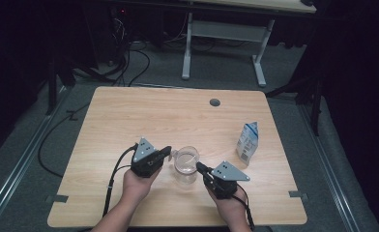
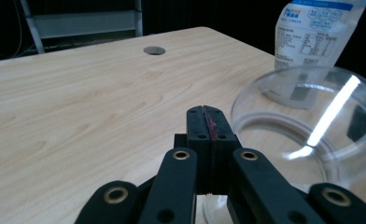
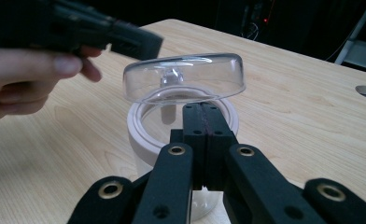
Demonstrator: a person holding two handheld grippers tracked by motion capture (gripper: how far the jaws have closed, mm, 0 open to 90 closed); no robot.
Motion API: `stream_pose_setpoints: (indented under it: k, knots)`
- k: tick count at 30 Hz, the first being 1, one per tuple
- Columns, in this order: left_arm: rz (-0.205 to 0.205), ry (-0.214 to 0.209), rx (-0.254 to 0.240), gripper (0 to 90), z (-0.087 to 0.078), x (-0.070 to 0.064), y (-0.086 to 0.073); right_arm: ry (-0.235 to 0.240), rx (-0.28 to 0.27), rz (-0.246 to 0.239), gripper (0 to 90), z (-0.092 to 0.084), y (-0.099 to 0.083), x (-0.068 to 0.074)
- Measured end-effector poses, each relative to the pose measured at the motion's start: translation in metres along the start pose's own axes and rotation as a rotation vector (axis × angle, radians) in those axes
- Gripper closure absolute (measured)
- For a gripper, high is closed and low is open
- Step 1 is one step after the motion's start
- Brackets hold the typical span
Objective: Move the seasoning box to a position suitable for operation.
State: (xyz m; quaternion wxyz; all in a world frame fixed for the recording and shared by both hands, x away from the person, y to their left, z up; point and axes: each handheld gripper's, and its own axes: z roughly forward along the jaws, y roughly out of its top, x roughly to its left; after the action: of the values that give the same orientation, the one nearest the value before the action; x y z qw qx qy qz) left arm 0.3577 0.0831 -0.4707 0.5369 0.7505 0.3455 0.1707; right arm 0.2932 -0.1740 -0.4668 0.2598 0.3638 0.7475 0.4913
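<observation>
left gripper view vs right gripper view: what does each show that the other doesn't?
Left gripper view: the blue-and-white carton standing behind the clear lid. Right gripper view: the jar with its white rim under the raised lid, plus the left hand and the left tool beside the lid. Shared: the lid, the wooden table, its round hole, and shut black jaws in the foreground.

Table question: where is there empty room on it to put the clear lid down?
The table's whole far-left stretch, from the round hole to the left edge, is bare. So is the near-left corner beside the left gripper. It is crowded around the jar, between both grippers, with the right gripper close and the carton beyond.
</observation>
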Motion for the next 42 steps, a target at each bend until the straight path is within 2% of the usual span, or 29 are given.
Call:
stream_pose_setpoints:
  k: [1,3,6,7,10,11,12,15,21,28,35,42]
  knots:
    - [0.000,0.000,0.000,90.0,0.000,0.000,0.000,0.000,0.000,0.000,90.0,0.000,0.000,0.000]
    - [-0.010,-0.001,0.013,90.0,-0.007,-0.002,-0.012,0.002,0.000,0.003,90.0,0.000,0.000,0.000]
    - [-0.012,-0.006,0.022,90.0,-0.011,-0.005,-0.020,-0.002,0.006,0.005,90.0,0.000,0.001,0.000]
    - [-0.007,-0.017,0.031,90.0,-0.014,-0.009,-0.026,-0.004,0.007,0.008,90.0,0.000,0.001,0.000]
    - [-0.013,-0.032,0.029,90.0,-0.016,-0.014,-0.031,-0.007,0.012,0.010,90.0,0.001,0.001,0.001]
    - [-0.016,-0.051,0.021,90.0,-0.018,-0.019,-0.032,-0.012,0.013,0.013,90.0,0.001,0.001,0.002]
    - [-0.016,-0.051,0.021,90.0,-0.018,-0.019,-0.032,-0.012,0.013,0.013,90.0,0.001,0.001,0.002]
    - [-0.010,-0.089,0.015,90.0,-0.017,-0.029,-0.033,-0.010,0.015,0.008,90.0,0.001,0.001,0.004]
    - [-0.006,-0.123,0.008,90.0,-0.014,-0.038,-0.030,-0.008,0.009,0.008,90.0,0.001,0.002,0.005]
    - [-0.020,-0.137,-0.007,90.0,-0.013,-0.042,-0.028,-0.003,0.005,0.006,90.0,0.000,0.003,0.006]
    - [-0.013,-0.142,-0.020,90.0,-0.011,-0.046,-0.024,-0.002,0.002,0.007,90.0,0.000,0.003,0.006]
    - [-0.013,-0.139,-0.036,90.0,-0.012,-0.046,-0.021,-0.008,0.033,0.017,90.0,0.005,-0.003,0.002]
